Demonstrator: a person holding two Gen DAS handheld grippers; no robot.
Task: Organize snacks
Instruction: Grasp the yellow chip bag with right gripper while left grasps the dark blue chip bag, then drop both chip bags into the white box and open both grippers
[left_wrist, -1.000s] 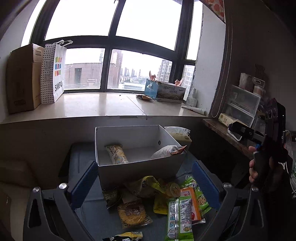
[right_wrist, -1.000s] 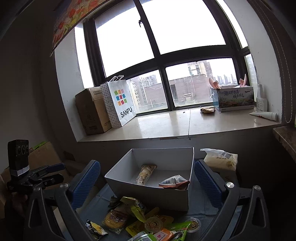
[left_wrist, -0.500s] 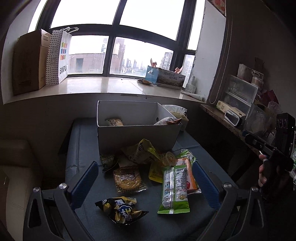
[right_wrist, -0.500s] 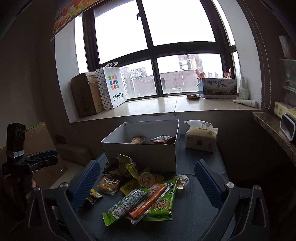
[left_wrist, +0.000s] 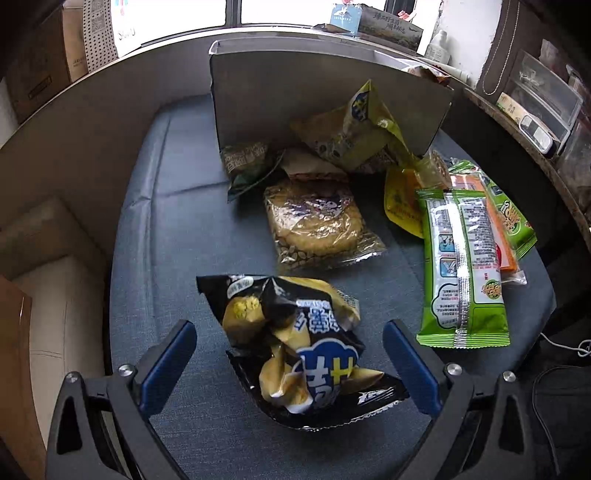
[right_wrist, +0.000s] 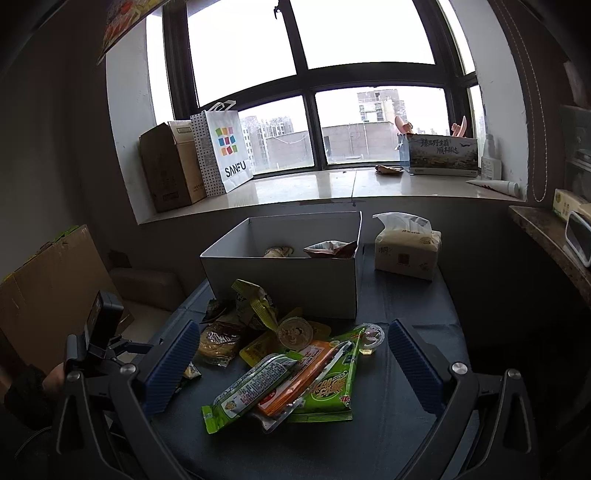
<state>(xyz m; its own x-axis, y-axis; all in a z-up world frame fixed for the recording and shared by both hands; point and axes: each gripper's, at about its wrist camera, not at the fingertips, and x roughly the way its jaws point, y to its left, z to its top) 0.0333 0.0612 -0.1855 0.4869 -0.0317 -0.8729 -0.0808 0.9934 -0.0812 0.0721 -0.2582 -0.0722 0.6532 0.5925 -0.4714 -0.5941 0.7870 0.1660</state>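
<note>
A grey open box (right_wrist: 284, 273) stands on a blue cloth table (left_wrist: 166, 229), with two packets inside. Loose snacks lie in front of it. In the left wrist view my left gripper (left_wrist: 290, 354) is open, low over the table, its jaws on either side of a black and yellow snack bag (left_wrist: 295, 343). Beyond lie a clear-wrapped round cake (left_wrist: 317, 221), a yellow-green bag (left_wrist: 354, 129) and long green packets (left_wrist: 461, 266). My right gripper (right_wrist: 291, 369) is open and empty above the green and orange packets (right_wrist: 295, 380).
A tissue pack (right_wrist: 406, 251) stands right of the box. A windowsill behind holds a cardboard box (right_wrist: 170, 170), a white SANFU bag (right_wrist: 225, 147) and a printed carton (right_wrist: 439, 155). A shelf (right_wrist: 546, 229) runs along the right. The left hand-held unit (right_wrist: 96, 339) shows at left.
My left gripper has dropped down and forward onto the black and yellow bag, which now lies between its open jaws. My right gripper has pulled back and lowered slightly.
</note>
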